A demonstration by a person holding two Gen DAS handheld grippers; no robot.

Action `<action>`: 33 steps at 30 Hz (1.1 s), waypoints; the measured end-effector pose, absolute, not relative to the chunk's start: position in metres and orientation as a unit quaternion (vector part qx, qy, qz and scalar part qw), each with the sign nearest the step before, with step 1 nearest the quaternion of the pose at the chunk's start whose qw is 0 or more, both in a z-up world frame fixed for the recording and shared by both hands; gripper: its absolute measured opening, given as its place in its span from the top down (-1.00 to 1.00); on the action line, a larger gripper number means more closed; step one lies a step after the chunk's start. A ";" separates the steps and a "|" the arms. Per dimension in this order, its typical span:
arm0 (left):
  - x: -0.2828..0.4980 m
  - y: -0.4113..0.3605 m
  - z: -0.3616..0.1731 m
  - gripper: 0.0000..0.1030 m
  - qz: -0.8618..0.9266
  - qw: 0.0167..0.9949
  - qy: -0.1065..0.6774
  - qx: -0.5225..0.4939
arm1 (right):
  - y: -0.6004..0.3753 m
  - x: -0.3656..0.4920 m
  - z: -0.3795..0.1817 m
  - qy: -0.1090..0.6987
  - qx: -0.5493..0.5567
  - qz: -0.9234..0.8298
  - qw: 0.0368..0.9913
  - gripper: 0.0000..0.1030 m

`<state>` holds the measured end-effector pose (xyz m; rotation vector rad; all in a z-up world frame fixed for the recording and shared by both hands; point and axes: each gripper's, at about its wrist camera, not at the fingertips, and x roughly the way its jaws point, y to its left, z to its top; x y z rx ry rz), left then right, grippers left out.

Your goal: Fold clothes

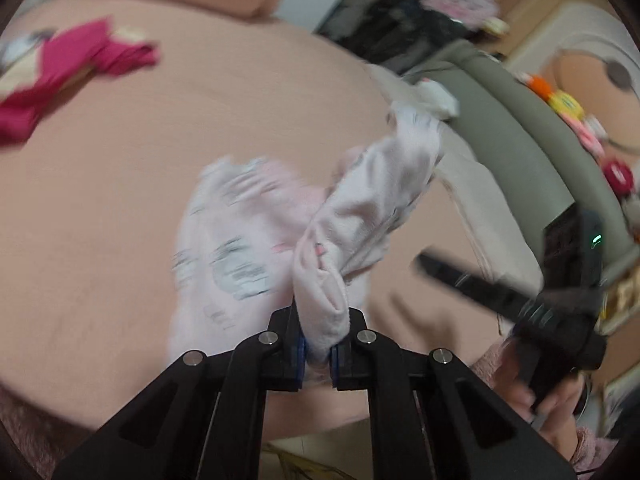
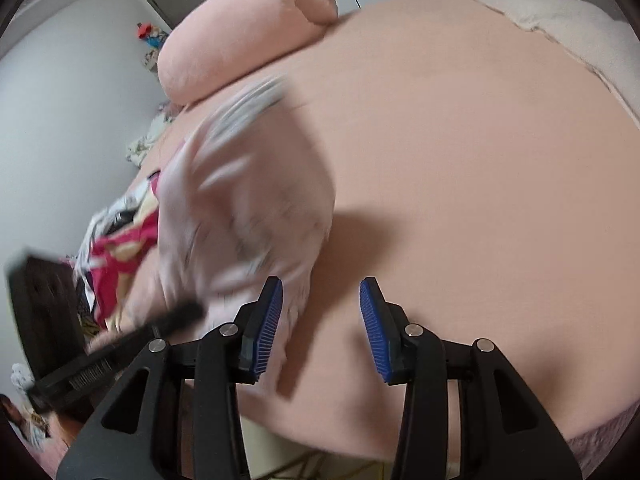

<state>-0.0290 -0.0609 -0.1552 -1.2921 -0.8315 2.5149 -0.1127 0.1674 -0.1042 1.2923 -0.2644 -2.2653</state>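
Note:
A pale pink garment (image 1: 248, 220) with grey prints lies rumpled on the peach bed sheet (image 1: 120, 200). My left gripper (image 1: 318, 320) is shut on a bunched fold of it, and the cloth rises out from between the pads. In the right wrist view the same garment (image 2: 248, 200) hangs blurred at the left, with the left gripper (image 2: 176, 316) a dark streak below it. My right gripper (image 2: 320, 292) is open above bare sheet with nothing between its blue pads (image 2: 268, 320). From the left wrist view it (image 1: 460, 276) shows as a blurred black bar held by a hand (image 1: 556, 408).
A magenta garment (image 1: 72, 68) lies at the far left among other clothes (image 2: 120, 248). Pink pillows (image 2: 248, 28) sit at the head of the bed. A beige blanket (image 2: 560, 24) covers the far right side. A grey padded rail (image 1: 520, 140) carries small toys.

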 end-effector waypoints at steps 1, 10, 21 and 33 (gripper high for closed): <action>-0.031 -0.069 -0.166 0.83 0.836 0.094 -0.298 -0.451 | 0.157 -0.116 -0.104 -0.085 0.476 -0.835 0.262 0.18; -0.035 -0.086 -0.167 0.20 0.816 0.075 -0.297 -0.491 | 0.066 -0.144 -0.129 0.037 0.499 -0.828 0.254 0.17; -0.043 -0.095 -0.155 0.15 0.842 0.093 -0.239 -0.475 | 0.077 -0.123 -0.124 0.004 0.493 -0.825 0.277 0.16; -0.021 -0.107 -0.168 0.79 0.814 0.060 -0.302 -0.493 | 0.096 -0.105 -0.123 0.024 0.494 -0.828 0.263 0.15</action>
